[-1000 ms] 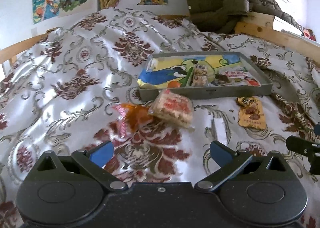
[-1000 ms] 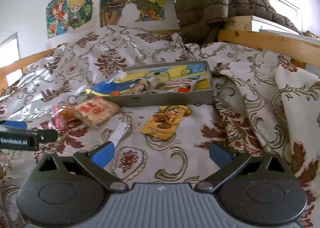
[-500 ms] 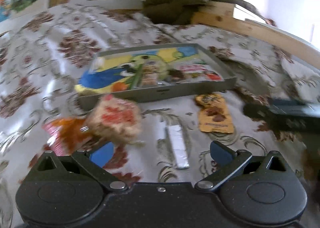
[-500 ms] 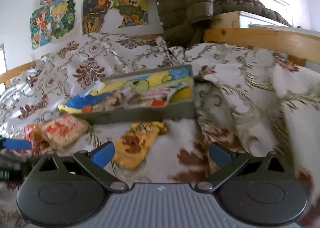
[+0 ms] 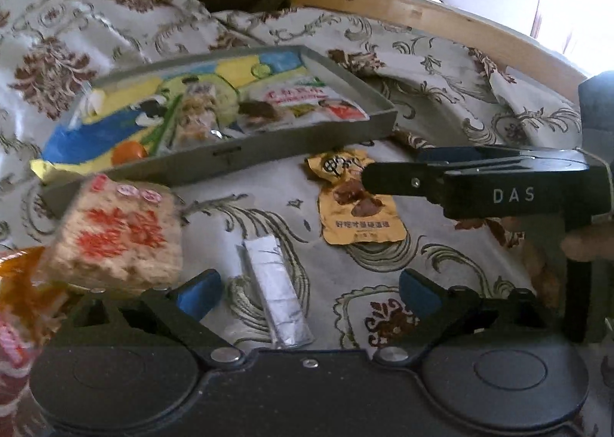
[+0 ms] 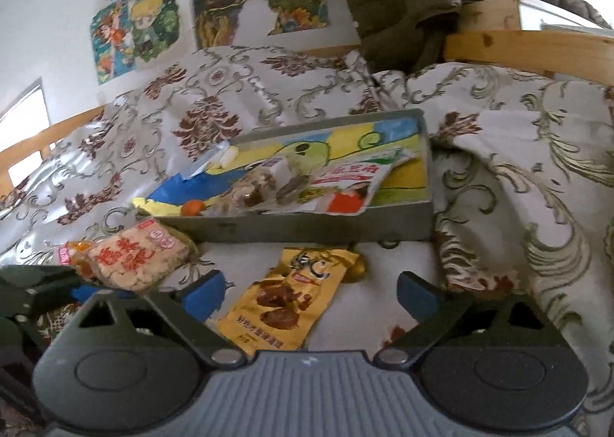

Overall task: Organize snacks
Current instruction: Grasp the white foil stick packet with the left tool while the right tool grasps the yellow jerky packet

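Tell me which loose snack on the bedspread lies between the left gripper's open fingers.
The silver foil stick. It lies between the left gripper fingers, untouched; the rice cracker pack sits further left, the yellow pouch further right.

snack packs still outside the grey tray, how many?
4: square rice-cracker pack with red print, orange crinkly wrapper left of it, silver foil stick in the middle, yellow meat-snack pouch right. More may be hidden.

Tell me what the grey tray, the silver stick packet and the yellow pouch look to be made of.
Grey tray: seems painted metal or hard plastic; matte, thin straight walls.
Silver stick packet: likely foil or metallised film; bright, creased, reflective.
Yellow pouch: probably glossy printed plastic film; flat, with a crimped, wrinkled top edge.
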{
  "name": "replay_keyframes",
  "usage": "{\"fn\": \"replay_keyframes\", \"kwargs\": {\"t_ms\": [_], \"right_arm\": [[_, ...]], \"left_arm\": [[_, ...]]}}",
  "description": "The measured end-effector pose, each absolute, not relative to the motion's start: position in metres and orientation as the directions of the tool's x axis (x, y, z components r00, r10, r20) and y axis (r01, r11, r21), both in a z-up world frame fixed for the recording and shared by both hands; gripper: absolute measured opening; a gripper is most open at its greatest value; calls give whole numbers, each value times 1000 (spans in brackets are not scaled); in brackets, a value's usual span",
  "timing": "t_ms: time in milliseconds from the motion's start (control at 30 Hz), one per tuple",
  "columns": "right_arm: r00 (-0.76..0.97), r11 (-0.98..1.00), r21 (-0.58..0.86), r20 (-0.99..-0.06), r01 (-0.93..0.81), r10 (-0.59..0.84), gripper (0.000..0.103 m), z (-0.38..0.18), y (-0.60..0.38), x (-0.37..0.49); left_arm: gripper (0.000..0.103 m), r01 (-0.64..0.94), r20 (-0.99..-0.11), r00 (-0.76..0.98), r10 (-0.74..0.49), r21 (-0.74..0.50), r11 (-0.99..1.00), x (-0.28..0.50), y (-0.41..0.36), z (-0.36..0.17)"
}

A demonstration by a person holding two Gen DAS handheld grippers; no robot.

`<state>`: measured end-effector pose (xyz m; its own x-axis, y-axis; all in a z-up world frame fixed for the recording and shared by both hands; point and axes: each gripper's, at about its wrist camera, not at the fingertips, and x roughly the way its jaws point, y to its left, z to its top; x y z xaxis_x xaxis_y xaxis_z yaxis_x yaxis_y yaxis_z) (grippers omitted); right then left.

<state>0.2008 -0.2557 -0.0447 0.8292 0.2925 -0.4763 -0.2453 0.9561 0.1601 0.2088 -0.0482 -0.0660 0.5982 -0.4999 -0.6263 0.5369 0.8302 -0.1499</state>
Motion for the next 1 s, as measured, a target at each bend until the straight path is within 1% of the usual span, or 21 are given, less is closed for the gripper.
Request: {"fn": "replay_keyframes", "kwargs": {"t_ms": [67, 133, 300, 367, 400, 467, 500, 567, 633, 733, 767, 800, 833, 867, 933, 967, 1000], "right_arm": [[822, 951, 175, -479, -255, 308, 92, -46, -254, 202], [815, 949, 180, -487, -259, 315, 89, -49, -253, 204], [795, 948, 210, -519, -240, 315, 77, -61, -253, 211], [795, 948, 218, -519, -234, 315, 76, -63, -253, 213], [795, 947, 224, -518, -231, 317, 76, -64, -253, 214], [793, 946, 232, -519, -228, 318, 76, -66, -251, 217], [792, 946, 230, -523, -226, 317, 76, -67, -250, 219], [790, 951, 214, -533, -221, 304, 78, -68, -245, 222], [794, 959, 181, -537, -220, 284, 78, -69, -238, 224], [799, 964, 132, -541, -229, 264, 75, -71, -227, 224], [801, 966, 120, -540, -230, 258, 71, -71, -225, 223], [803, 966, 114, -539, -230, 255, 66, -71, -223, 222], [805, 968, 111, -539, -225, 249, 64, -71, -223, 221], [807, 969, 114, -538, -218, 245, 58, -71, -223, 220], [806, 968, 134, -536, -212, 251, 54, -70, -224, 218], [807, 968, 142, -535, -208, 252, 49, -69, -225, 218], [809, 968, 146, -533, -203, 249, 38, -68, -227, 217]], "left_arm": [[91, 539, -632, 589, -504, -157, 828, 213, -50, -69], [87, 533, -634, 590, -500, -159, 831, 215, -49, -71], [71, 513, -651, 594, -473, -146, 846, 220, -46, -75], [61, 509, -655, 600, -459, -131, 851, 220, -45, -75], [59, 506, -656, 601, -456, -130, 853, 220, -44, -75], [50, 502, -658, 603, -451, -127, 856, 220, -43, -75], [48, 503, -660, 601, -451, -126, 855, 219, -43, -74], [42, 508, -663, 595, -454, -128, 852, 217, -44, -73], [40, 517, -669, 587, -455, -123, 847, 215, -46, -73], [32, 542, -682, 572, -455, -101, 834, 215, -50, -72], [29, 545, -686, 569, -454, -100, 833, 215, -51, -71], [29, 544, -689, 567, -452, -100, 833, 216, -51, -71], [28, 541, -691, 566, -449, -100, 835, 216, -51, -71], [27, 538, -693, 567, -445, -98, 837, 216, -51, -71], [24, 533, -697, 570, -435, -89, 841, 214, -53, -70], [24, 530, -699, 571, -430, -86, 844, 213, -54, -70], [23, 526, -703, 570, -426, -87, 846, 213, -54, -69]]}}
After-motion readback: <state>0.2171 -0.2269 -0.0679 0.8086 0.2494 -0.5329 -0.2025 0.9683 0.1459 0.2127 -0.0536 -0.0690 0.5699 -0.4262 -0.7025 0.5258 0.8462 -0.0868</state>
